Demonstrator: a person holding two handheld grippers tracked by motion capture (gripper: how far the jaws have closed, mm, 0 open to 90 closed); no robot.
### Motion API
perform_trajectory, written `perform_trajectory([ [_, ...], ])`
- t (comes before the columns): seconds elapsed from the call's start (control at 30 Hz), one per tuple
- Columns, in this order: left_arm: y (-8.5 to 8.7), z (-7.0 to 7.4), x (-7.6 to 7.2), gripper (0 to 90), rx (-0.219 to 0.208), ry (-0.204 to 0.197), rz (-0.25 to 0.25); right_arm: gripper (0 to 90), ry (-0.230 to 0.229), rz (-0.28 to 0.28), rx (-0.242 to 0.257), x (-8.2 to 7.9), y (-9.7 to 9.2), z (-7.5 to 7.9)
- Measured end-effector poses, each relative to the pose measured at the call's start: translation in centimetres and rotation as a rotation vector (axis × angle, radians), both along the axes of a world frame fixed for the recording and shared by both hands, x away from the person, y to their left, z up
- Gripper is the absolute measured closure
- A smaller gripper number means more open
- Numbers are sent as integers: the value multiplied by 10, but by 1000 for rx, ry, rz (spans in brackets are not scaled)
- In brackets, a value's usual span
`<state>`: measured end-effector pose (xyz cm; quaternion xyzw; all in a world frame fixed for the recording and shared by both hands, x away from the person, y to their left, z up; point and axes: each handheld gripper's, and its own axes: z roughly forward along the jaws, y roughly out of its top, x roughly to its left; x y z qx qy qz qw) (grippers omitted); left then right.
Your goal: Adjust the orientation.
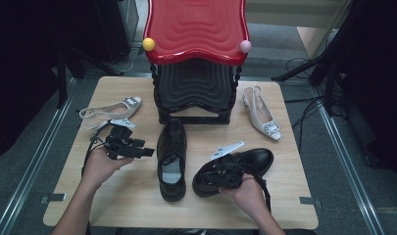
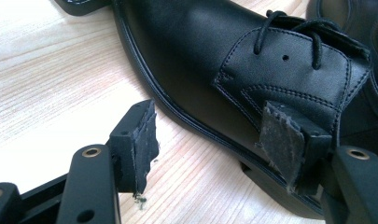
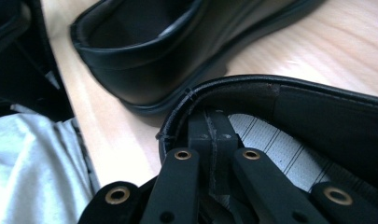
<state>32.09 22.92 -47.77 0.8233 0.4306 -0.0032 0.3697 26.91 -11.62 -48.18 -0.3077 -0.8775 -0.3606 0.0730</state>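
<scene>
Lower right of the high view: the right gripper [image 1: 224, 172] is clamped shut on the heel rim of the right black shoe [image 1: 257, 159], evidently mid-reposition. Left of centre, the left gripper [image 1: 148, 152] stands open and empty beside the centre black shoe [image 1: 171, 159]. Next move: carrying the gripped shoe toward the shoe rack [image 1: 196, 88] at upper centre without slipping.

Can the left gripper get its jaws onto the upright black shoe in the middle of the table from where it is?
Probably yes. The left gripper is open, its jaws already straddling the side of the middle shoe, with bare table beneath and nothing between. The right gripper is shut on the other black shoe, off to the side.
</scene>
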Motion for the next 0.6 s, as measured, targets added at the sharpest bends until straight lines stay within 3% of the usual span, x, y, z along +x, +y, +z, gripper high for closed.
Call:
perform_trajectory([
  [0.23,-3,0,4,367,0,0,-7,900,-38,9,-7,-5,5,1],
  [0.47,-6,0,10,367,8,-4,-14,900,-104,-108,30,-5,-34,22],
  [0.6,-10,-1,14,368,12,-2,-27,900,-111,-175,69,-5,-59,29],
])
